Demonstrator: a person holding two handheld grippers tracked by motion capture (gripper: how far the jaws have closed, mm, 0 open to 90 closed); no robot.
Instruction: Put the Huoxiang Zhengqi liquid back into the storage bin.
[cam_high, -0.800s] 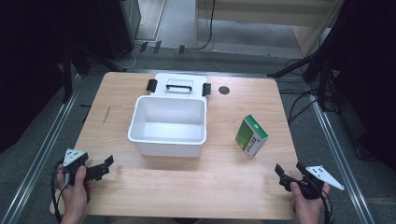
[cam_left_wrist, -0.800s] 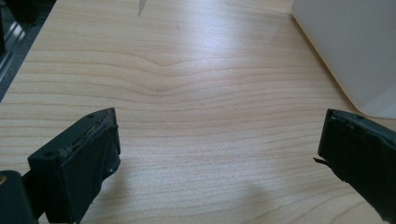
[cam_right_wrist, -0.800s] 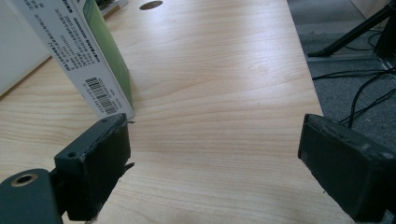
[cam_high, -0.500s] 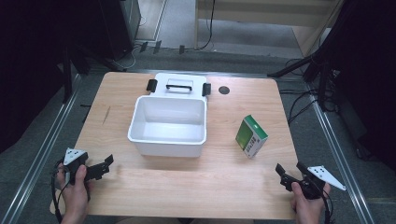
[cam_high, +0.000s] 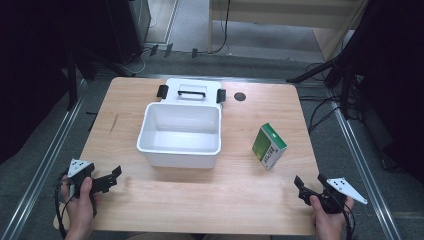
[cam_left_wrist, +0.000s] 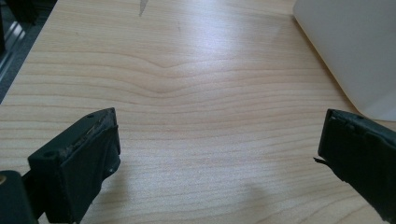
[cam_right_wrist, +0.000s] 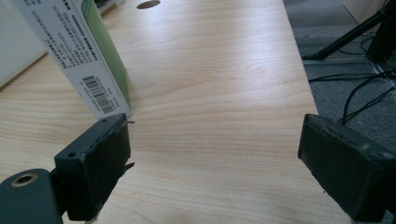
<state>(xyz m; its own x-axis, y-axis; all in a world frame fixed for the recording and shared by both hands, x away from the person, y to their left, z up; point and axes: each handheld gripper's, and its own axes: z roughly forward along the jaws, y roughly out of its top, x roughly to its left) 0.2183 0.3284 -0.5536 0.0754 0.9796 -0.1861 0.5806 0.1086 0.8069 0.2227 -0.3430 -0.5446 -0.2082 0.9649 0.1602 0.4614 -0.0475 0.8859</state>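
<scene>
A white open bin (cam_high: 179, 156) stands in the middle of the wooden table (cam_high: 215, 200), and its outer wall (cam_left_wrist: 355, 46) fills the upper right of the left gripper view. Behind it lies its white lid (cam_high: 191, 92) with black latches. A green and white box (cam_high: 270, 146) stands upright to the right of the bin; in the right gripper view the box (cam_right_wrist: 77, 51) is just beyond the left jaw. My left gripper (cam_high: 114, 178) (cam_left_wrist: 217, 154) rests open near the front left edge. My right gripper (cam_high: 309, 184) (cam_right_wrist: 215, 163) rests open near the front right edge. Both hold nothing.
A dark round hole (cam_high: 240, 96) (cam_right_wrist: 148, 4) sits in the tabletop at the back right. Metal rails run along both sides of the table. Cables and stand legs (cam_right_wrist: 355, 32) lie on the floor to the right.
</scene>
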